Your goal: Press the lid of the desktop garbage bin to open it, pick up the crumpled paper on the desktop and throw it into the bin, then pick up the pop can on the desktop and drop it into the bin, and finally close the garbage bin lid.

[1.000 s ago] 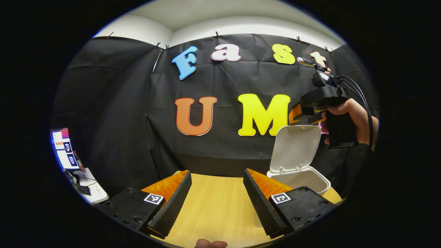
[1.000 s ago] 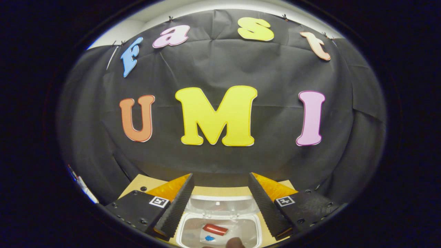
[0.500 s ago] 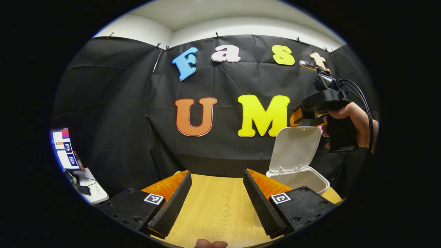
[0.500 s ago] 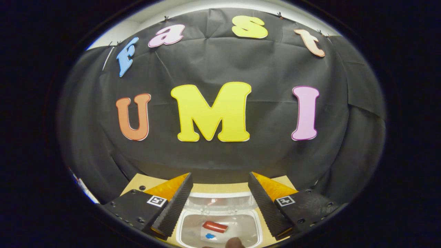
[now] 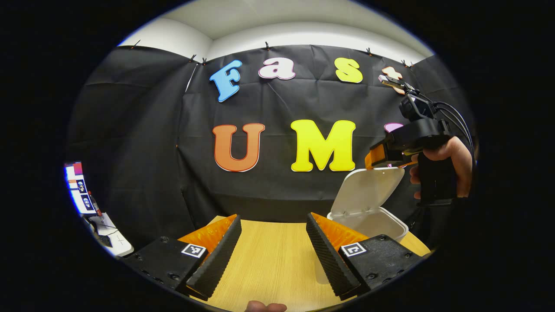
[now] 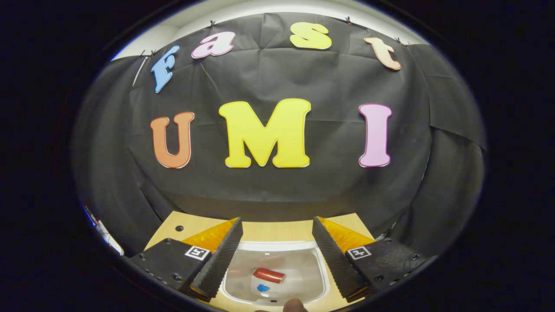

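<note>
The white desktop bin [image 5: 387, 222] stands at the table's right end, its lid [image 5: 368, 190] hinged up and leaning over the opening. A hand [image 5: 451, 154] holds my right gripper [image 5: 376, 158] right at the lid's top edge. In the right gripper view that gripper [image 6: 277, 255] is open, and the bin's rim [image 6: 324, 284] lies below its fingers. Inside the bin I see the red pop can [image 6: 269, 274] lying on its side beside a pale lump with a blue mark [image 6: 262, 287]. My left gripper [image 5: 271, 242] is open and holds nothing, low over the wooden table [image 5: 269, 273].
Off the table's left side stand a screen [image 5: 80, 188] and a white desk [image 5: 115, 245]. The black cloth wall rises just behind the table's far edge. A fingertip [image 5: 264, 307] shows at the bottom of the left gripper view.
The right gripper has come down and forward onto the lid's top edge, and the lid has tipped from nearly upright to leaning over the bin. The left gripper has barely moved.
</note>
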{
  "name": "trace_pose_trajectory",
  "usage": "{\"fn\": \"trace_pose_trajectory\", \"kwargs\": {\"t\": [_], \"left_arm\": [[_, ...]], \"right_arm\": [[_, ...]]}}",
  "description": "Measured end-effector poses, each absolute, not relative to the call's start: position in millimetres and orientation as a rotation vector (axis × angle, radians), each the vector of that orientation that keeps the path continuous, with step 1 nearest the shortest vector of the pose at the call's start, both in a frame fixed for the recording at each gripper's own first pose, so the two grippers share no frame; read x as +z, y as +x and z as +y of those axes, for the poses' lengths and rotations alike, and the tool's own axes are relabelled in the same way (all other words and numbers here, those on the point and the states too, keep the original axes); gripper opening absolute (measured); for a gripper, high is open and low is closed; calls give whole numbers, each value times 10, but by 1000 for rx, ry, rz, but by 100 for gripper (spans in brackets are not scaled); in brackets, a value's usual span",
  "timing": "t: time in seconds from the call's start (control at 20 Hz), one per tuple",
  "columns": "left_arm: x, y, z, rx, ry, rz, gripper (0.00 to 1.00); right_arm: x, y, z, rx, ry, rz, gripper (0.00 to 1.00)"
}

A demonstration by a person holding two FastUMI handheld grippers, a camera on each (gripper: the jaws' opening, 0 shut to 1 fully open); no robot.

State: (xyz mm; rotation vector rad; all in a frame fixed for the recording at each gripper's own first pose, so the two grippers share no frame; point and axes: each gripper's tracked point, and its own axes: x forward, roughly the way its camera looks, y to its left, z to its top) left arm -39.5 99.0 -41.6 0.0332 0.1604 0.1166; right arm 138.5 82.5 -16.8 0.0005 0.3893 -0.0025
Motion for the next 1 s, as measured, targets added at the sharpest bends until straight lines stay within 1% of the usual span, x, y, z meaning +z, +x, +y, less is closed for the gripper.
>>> {"fn": "trace_pose_trajectory", "kwargs": {"t": [0.15, 0.2, 0.25, 0.3, 0.7, 0.75, 0.8, 0.85, 1.0], "left_arm": [[-414, -426, 957, 99, 36, 159, 96], [-406, -434, 963, 95, 38, 155, 100], [-389, -440, 962, 92, 38, 151, 100], [-383, -435, 956, 90, 36, 149, 96], [-339, -472, 948, 83, 35, 129, 96], [-335, -479, 940, 83, 33, 126, 96], [-329, -473, 940, 82, 29, 123, 96], [-335, -481, 940, 81, 29, 125, 96], [-350, -479, 945, 79, 35, 128, 96]], "right_arm": [[-372, 1187, 804, -7, -13, 417, 98], [-440, 1126, 801, -7, -15, 426, 98], [-514, 1070, 802, -4, -17, 434, 98], [-574, 1023, 792, -5, -21, 439, 98], [-1121, 758, 738, -12, -46, 503, 99], [-1176, 738, 741, -10, -53, 508, 99], [-1219, 725, 739, -9, -57, 513, 95], [-1258, 713, 733, -9, -56, 520, 97], [-1361, 678, 719, -11, -43, 536, 98]]}}
